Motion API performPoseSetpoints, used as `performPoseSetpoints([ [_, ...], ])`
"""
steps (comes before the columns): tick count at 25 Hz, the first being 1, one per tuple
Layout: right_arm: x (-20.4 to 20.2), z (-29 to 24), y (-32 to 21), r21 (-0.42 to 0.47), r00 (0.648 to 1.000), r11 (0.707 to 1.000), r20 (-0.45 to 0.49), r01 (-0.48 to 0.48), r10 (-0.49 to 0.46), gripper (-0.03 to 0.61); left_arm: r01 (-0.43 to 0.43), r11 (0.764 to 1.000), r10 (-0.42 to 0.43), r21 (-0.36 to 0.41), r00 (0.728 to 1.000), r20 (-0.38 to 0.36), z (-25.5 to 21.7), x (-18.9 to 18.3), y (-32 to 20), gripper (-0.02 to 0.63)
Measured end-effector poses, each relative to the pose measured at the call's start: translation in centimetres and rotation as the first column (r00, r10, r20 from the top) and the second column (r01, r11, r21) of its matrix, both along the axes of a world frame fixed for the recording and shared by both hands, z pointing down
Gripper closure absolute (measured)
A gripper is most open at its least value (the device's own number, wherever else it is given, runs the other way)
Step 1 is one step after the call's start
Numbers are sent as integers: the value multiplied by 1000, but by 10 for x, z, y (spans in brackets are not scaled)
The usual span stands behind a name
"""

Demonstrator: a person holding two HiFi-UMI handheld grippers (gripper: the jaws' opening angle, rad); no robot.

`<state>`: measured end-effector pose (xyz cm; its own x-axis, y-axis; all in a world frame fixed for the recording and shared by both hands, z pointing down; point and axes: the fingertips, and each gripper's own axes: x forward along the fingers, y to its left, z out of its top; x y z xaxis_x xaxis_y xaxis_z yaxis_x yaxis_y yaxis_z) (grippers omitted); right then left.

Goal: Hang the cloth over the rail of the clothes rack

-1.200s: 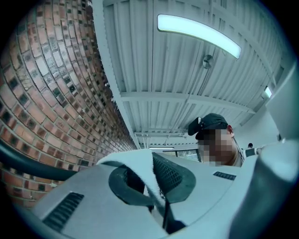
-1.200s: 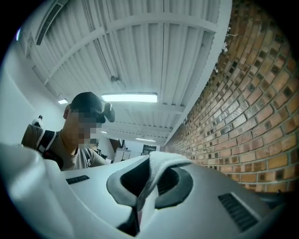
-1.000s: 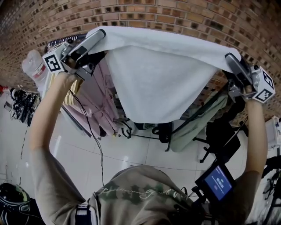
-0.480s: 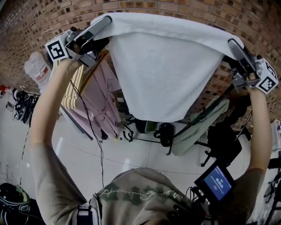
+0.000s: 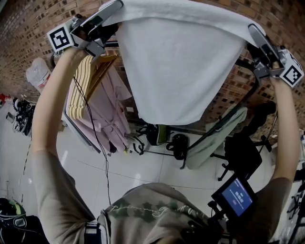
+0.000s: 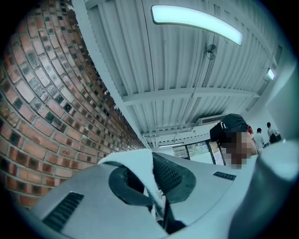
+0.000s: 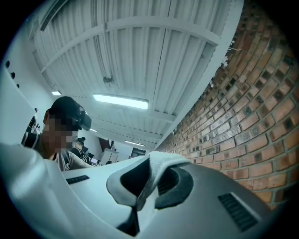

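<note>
A white cloth [image 5: 183, 62] is stretched wide between both grippers, held high in front of the brick wall, its lower half hanging down. My left gripper [image 5: 116, 5] is shut on the cloth's left top corner; the pinched cloth edge [image 6: 150, 179] shows between the closed jaws in the left gripper view. My right gripper [image 5: 251, 28] is shut on the right top corner, where a cloth fold [image 7: 156, 168] sticks out of the jaws in the right gripper view. The black rail of the clothes rack [image 5: 251, 93] runs below and behind the cloth.
Pink garments [image 5: 107, 109] and a striped one on a wooden hanger [image 5: 95, 71] hang on the rack's left part. A green garment [image 5: 214, 138] hangs lower right. A black chair [image 5: 243, 152] stands at right, bags [image 5: 164, 138] on the white tiled floor.
Both grippers have risen with the cloth, which now sits higher against the wall and reaches the top of the head view. The grip on both corners is unchanged.
</note>
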<state>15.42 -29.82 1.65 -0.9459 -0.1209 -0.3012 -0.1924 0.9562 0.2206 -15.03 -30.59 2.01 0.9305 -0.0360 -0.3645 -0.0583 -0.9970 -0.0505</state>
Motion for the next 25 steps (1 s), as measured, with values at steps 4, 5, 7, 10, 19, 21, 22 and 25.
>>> performPoseSetpoints([
  [4, 0, -9, -5, 2, 1000, 1000, 23, -14, 14, 563, 36, 999, -36, -23, 999, 6, -3, 1, -10, 597],
  [5, 0, -10, -6, 2, 999, 1000, 28, -17, 17, 563, 39, 999, -39, -25, 999, 1, -5, 1, -13, 597],
  [7, -1, -13, -10, 5, 999, 1000, 33, -24, 24, 563, 42, 999, -43, -24, 999, -10, -8, 1, -19, 597],
  [10, 1, -19, -19, 14, 999, 999, 20, -42, 42, 563, 58, 998, -58, -10, 998, -15, -17, 2, -31, 597],
  [19, 14, -28, -65, 9, 994, 994, -1, -110, 110, 563, 110, 994, -110, -11, 994, 8, -31, 16, -78, 597],
  [21, 14, -29, -75, 5, 992, 992, 0, -123, 123, 563, 122, 992, -122, -24, 993, 2, -30, 17, -89, 597],
  [22, 15, -29, -80, 0, 991, 991, 3, -131, 131, 563, 130, 991, -130, -31, 992, 2, -29, 18, -95, 597],
  [25, 20, -22, -99, -23, 987, 987, 4, -160, 160, 563, 153, 987, -152, -51, 988, 23, -23, 22, -111, 597],
])
